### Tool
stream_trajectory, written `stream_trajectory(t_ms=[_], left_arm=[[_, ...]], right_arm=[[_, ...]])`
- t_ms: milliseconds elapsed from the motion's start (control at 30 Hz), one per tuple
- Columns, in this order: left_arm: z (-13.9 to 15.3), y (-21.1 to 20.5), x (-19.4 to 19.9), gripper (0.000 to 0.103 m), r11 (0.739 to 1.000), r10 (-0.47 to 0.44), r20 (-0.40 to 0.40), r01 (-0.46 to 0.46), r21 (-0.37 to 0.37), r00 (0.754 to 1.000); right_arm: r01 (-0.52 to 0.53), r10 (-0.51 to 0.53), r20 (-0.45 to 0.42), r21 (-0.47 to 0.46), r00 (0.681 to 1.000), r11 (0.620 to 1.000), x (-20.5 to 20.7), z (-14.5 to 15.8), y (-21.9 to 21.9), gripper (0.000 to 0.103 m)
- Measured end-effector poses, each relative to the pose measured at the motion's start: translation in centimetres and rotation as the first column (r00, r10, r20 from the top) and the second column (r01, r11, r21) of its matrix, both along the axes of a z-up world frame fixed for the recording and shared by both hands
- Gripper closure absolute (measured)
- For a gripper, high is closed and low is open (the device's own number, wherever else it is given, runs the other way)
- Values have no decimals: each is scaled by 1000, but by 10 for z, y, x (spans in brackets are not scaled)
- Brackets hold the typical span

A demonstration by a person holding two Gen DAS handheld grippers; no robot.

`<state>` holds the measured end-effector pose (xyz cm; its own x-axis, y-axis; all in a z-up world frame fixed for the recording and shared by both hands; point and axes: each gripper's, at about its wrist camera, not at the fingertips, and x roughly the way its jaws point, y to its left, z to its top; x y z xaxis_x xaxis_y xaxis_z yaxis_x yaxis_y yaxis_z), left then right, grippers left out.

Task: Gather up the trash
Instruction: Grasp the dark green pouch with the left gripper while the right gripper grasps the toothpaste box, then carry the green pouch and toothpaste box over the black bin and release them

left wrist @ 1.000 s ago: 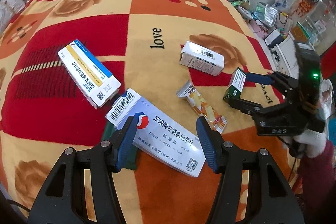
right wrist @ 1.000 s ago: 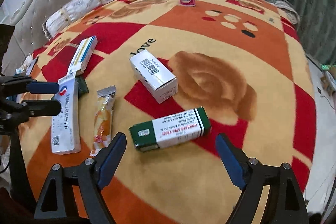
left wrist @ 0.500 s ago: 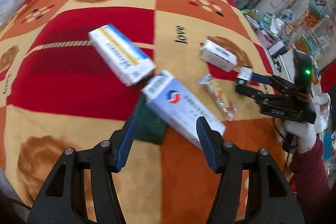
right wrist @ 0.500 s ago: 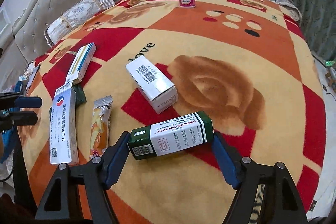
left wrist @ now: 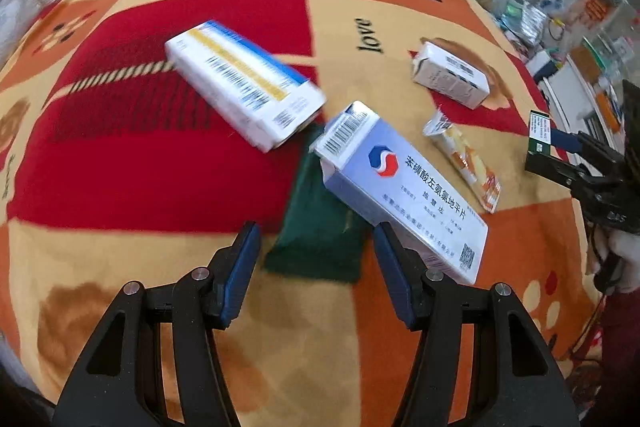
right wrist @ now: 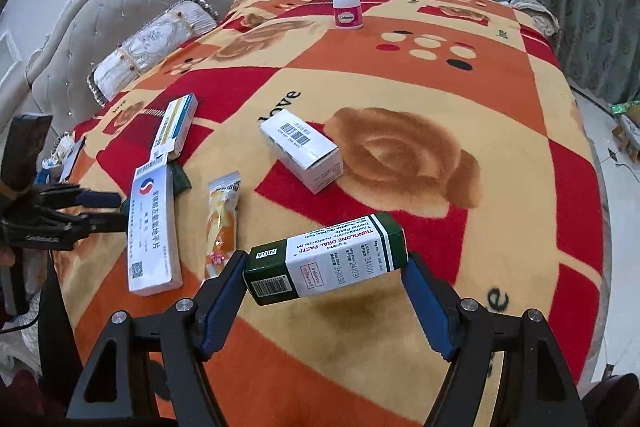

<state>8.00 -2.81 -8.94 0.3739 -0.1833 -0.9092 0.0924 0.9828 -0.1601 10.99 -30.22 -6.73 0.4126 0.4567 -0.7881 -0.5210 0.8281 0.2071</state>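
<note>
Green-and-white oral paste box [right wrist: 326, 259] clamped endwise in right gripper [right wrist: 324, 301], lifted off the patterned blanket [right wrist: 400, 75]; left gripper [left wrist: 316, 271] gaping, empty, above dark green packet [left wrist: 320, 223] beside white tablet box [left wrist: 404, 187].

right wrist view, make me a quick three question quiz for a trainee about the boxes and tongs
1. True or false: the right tongs hold the green and white box by its two ends.
2. What stands upright at the far end of the blanket? A) pink and white bottle B) mug C) can
3. Fill in: the snack wrapper lies between the long white box and the ____ box.

Key: 1 true; 2 A, the bottle; 3 green and white
</note>
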Motion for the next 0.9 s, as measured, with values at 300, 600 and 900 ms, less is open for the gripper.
stream_trajectory(t_ms=[300,600,900], left_arm=[[-7,-26,25,48,991,-78,31,75,109,996],[15,-6,-1,65,998,-45,35,43,37,998],[57,-45,-13,65,993,-115,121,117,-3,986]], right_arm=[[17,-17,11,1,1000,1000,-9,11,-3,28],[21,-22,47,32,999,999,-22,23,-5,28],[51,-54,58,51,997,997,-37,27,-21,28]])
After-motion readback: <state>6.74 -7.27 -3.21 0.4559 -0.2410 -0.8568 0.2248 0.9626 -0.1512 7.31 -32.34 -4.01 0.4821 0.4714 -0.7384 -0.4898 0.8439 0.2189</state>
